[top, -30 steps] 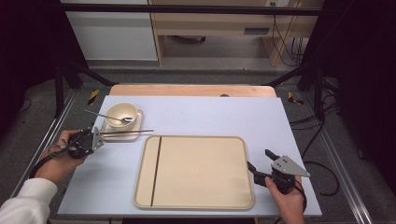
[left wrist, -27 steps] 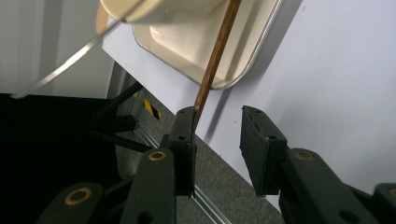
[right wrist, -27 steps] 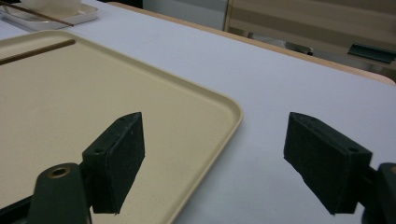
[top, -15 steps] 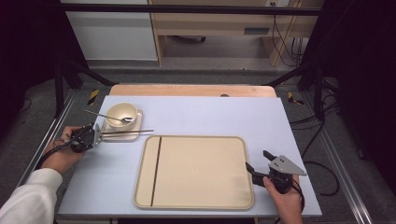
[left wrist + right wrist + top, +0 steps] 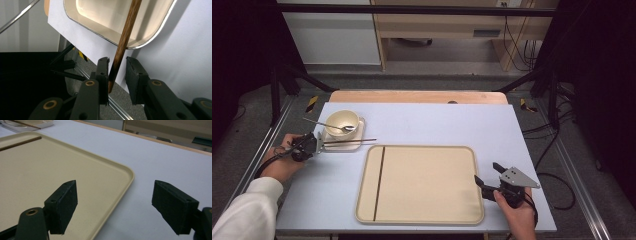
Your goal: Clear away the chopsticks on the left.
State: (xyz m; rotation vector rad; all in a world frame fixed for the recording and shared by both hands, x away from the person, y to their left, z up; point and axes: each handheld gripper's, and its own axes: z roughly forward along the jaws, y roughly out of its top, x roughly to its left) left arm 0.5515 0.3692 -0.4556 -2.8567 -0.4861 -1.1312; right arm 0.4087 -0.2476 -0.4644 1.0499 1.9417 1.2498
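A dark wooden chopstick [image 5: 349, 141] lies across a small cream plate [image 5: 357, 145] that holds a bowl [image 5: 341, 120] with a metal spoon [image 5: 329, 125]. My left gripper [image 5: 318, 143] is at the chopstick's left end. In the left gripper view the chopstick [image 5: 125, 37] runs between the jaws of the left gripper [image 5: 117, 61]; it touches one pad, and the other stands apart. These jaws have just been closing. A second chopstick [image 5: 379, 182] lies on the big beige tray [image 5: 427, 185]. My right gripper [image 5: 487, 172] rests open at the tray's right edge, with nothing in it.
The right gripper view looks over the tray's corner [image 5: 125, 173], with the right gripper [image 5: 115, 185] wide open and the tray's chopstick [image 5: 20, 143] far off. A wooden strip [image 5: 417, 96] borders the table's far edge. Metal frame rails [image 5: 272, 145] run along both sides.
My left gripper has moved a little forward and right, up to the chopstick's end at the plate. The right gripper has stayed put.
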